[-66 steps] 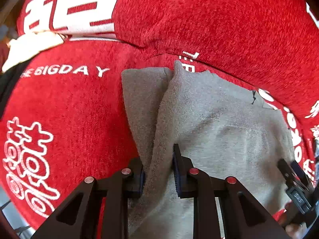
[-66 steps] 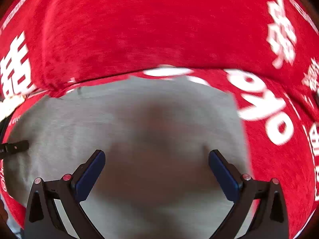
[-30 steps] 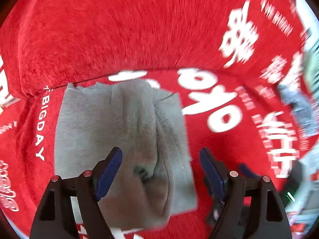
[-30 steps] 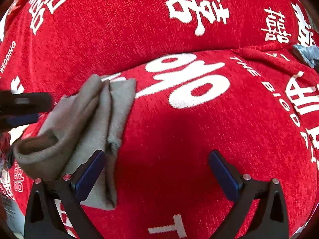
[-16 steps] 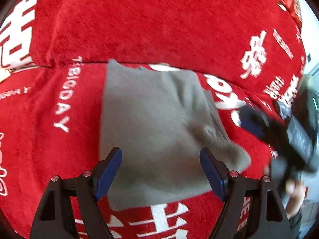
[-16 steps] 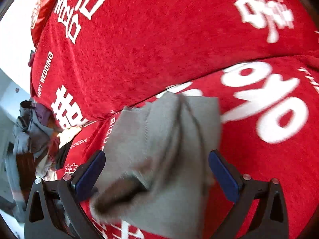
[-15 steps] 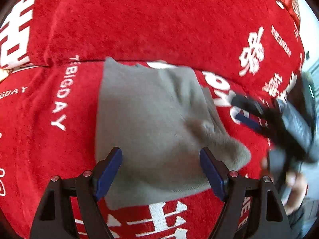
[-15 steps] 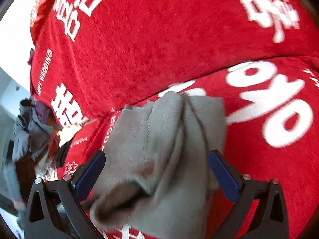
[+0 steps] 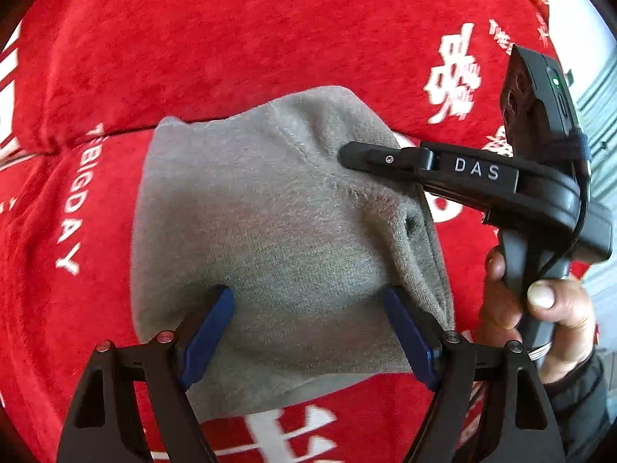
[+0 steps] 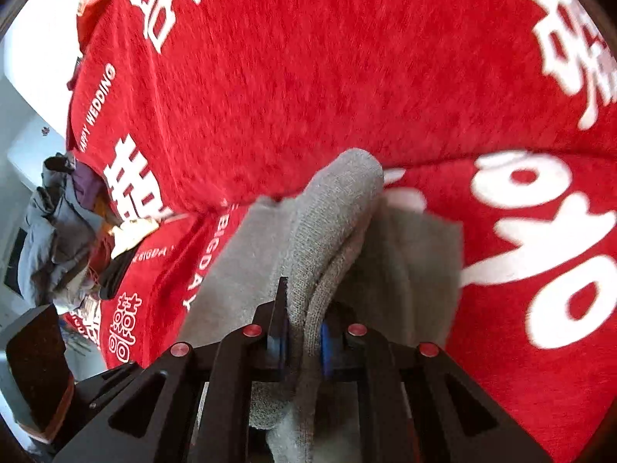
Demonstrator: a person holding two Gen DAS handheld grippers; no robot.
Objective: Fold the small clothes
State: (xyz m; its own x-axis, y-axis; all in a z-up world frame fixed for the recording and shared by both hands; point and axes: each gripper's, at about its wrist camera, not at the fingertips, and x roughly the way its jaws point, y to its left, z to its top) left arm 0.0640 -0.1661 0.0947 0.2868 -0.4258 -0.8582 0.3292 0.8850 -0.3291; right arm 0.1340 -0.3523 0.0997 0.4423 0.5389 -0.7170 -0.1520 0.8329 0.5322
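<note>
Cloth (image 9: 270,231) lies between the spread left claw (image 9: 308,324) fingers; right claw (image 10: 302,337) pinches its fold.

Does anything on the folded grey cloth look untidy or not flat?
Yes. The grey knit garment lies on the red printed blanket, but its right edge bunches up into a ridge, pinched in the right gripper. The left gripper is open.

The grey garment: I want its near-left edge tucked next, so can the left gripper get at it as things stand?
Probably yes. The left gripper hovers open over the grey garment, nothing between them; the right gripper pinches only the far-right fold.
</note>
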